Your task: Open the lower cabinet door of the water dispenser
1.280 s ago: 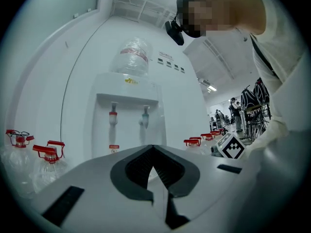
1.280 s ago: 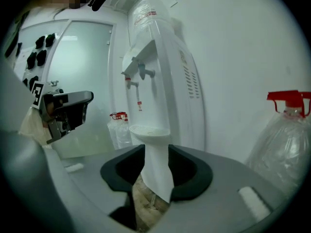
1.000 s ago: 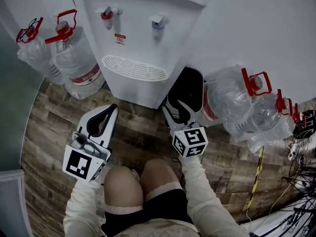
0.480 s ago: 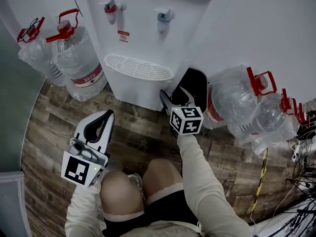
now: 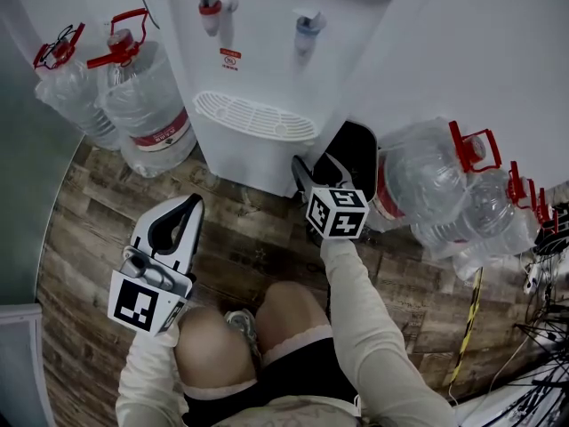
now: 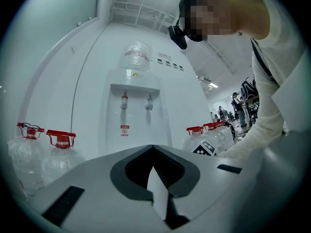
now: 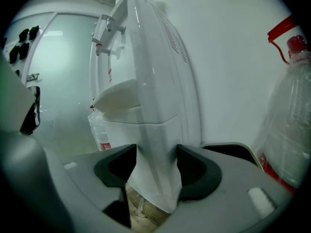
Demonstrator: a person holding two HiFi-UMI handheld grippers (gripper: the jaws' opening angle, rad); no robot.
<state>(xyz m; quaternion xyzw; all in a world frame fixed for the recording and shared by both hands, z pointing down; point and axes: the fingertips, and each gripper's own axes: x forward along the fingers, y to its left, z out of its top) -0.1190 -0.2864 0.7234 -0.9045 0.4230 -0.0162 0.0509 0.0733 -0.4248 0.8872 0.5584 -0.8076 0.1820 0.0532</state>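
- Water dispenser (image 5: 267,60) stands against a white wall: red tap (image 5: 212,9) and blue tap (image 5: 307,23) up top, white drip tray (image 5: 253,118) below them.
- Lower cabinet door (image 5: 249,163) is on the front face under the tray. It sits flush with the body and looks shut.
- Right gripper (image 5: 320,158) is at the dispenser's lower right front corner and points a little downward.
- In the right gripper view its jaws straddle that corner, one dark pad on the front side and one on the flank. Both pads seem to press the white panel, so it is clenched on the door's edge.
- The jaws have just been closing, with that edge between them.
- Left gripper (image 5: 189,207) hangs level over the wood-plank floor (image 5: 258,247), well apart from the dispenser. Its jaws are together and hold nothing.
- Large water bottles with red caps flank the unit: two on the left (image 5: 142,105) and a cluster on the right (image 5: 427,185), the nearest just beside the right gripper.
- The person's knees (image 5: 213,336) are low in the head view.
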